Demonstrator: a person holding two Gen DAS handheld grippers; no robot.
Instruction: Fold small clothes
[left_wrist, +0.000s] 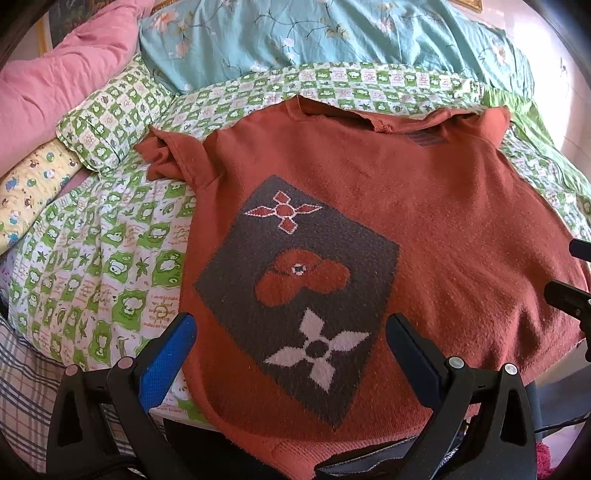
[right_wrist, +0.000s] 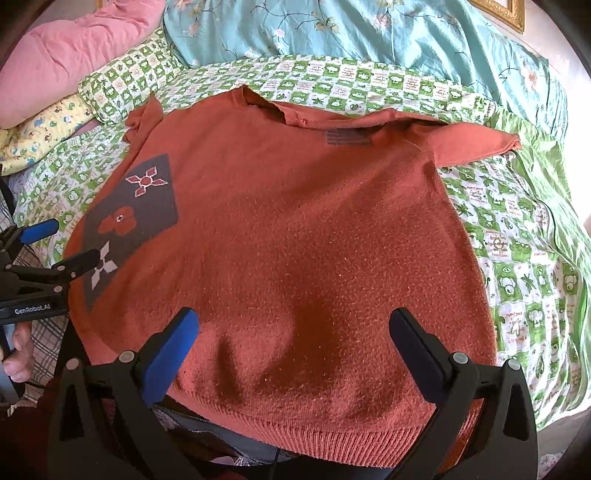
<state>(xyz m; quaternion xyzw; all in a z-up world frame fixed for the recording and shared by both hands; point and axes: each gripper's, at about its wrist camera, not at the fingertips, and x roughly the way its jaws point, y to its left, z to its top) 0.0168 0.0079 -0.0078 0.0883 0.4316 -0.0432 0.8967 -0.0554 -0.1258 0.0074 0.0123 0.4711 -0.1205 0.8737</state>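
Note:
A rust-orange knitted sweater (left_wrist: 424, 229) (right_wrist: 303, 240) lies spread flat on the bed, collar at the far side, ribbed hem toward me. Its left half carries a dark grey patch with flower motifs (left_wrist: 295, 291) (right_wrist: 133, 218). Both short sleeves stick out sideways, the left one crumpled (left_wrist: 162, 147), the right one flat (right_wrist: 476, 144). My left gripper (left_wrist: 291, 328) hovers open over the patch near the hem, nothing between its fingers. My right gripper (right_wrist: 293, 325) hovers open above the plain right part near the hem. The left gripper (right_wrist: 70, 243) also shows at the left edge of the right wrist view.
The bed has a green-and-white checked sheet (left_wrist: 96, 266) (right_wrist: 524, 258). A matching pillow (left_wrist: 110, 122), a pink quilt (left_wrist: 62, 74) and a teal floral quilt (right_wrist: 369, 33) lie at the far side. A yellow patterned cloth (left_wrist: 29, 199) sits left. A hand (right_wrist: 18, 354) holds the left gripper's handle.

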